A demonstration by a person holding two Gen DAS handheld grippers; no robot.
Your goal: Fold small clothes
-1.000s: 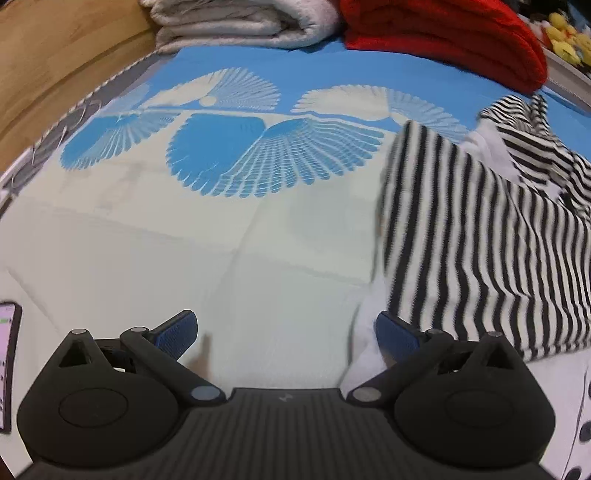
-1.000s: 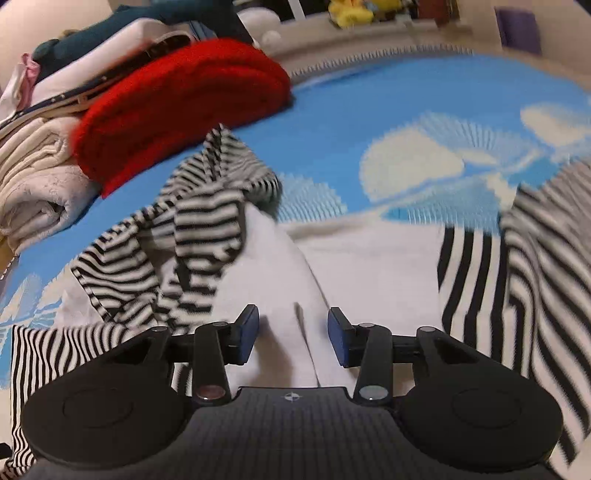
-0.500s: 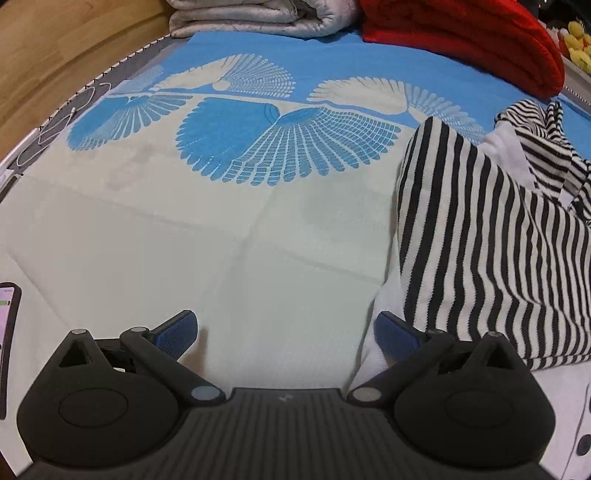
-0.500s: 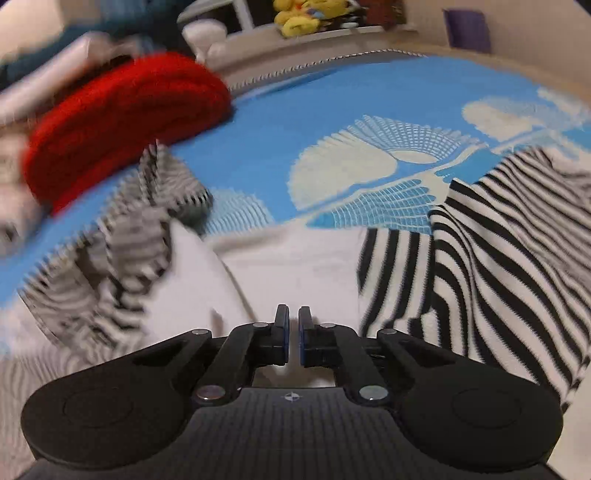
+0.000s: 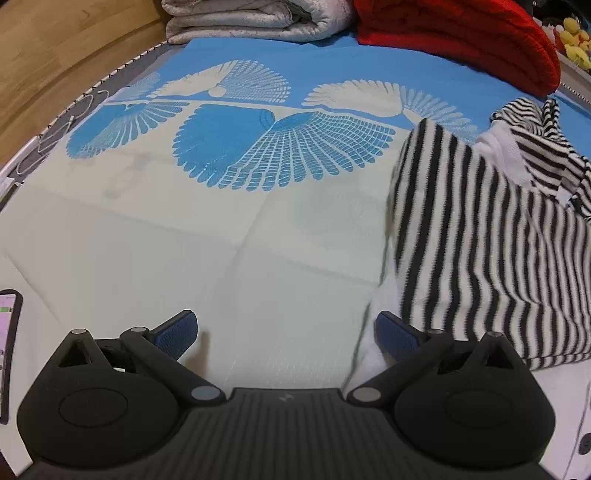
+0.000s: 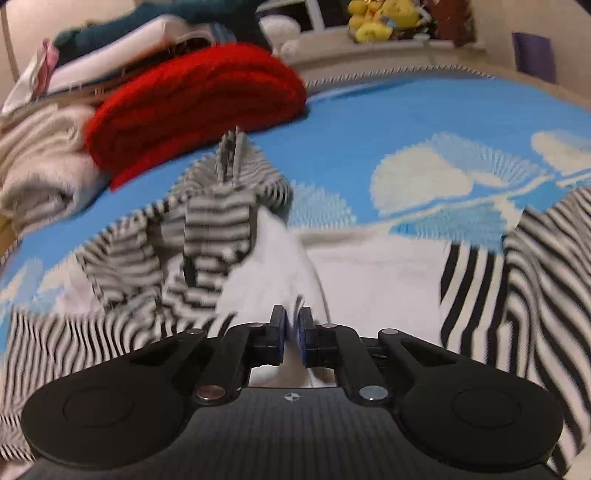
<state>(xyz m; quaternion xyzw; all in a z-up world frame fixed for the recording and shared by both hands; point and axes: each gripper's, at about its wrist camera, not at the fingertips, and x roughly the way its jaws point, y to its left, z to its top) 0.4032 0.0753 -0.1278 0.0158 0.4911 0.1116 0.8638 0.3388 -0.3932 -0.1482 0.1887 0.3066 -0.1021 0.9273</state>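
The right tongs (image 6: 291,328) sit low, clenched on a white fold of the striped garment (image 6: 236,236) lying rumpled on the blue-and-cream blanket (image 6: 369,122). The left tongs (image 5: 286,334) hover released beside the garment's edge, a red knit (image 5: 461,33) and grey folded blanket (image 5: 255,18) beyond.

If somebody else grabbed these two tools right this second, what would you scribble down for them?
Right hand-held gripper: shut on the white part of the striped top.
Left hand-held gripper: open, holding nothing, over the bedspread just left of the striped top.
The top lies crumpled on the bedspread, in front of the folded red blanket.
Done: one grip taken.
Left: probably spread the top flat, then fold it.
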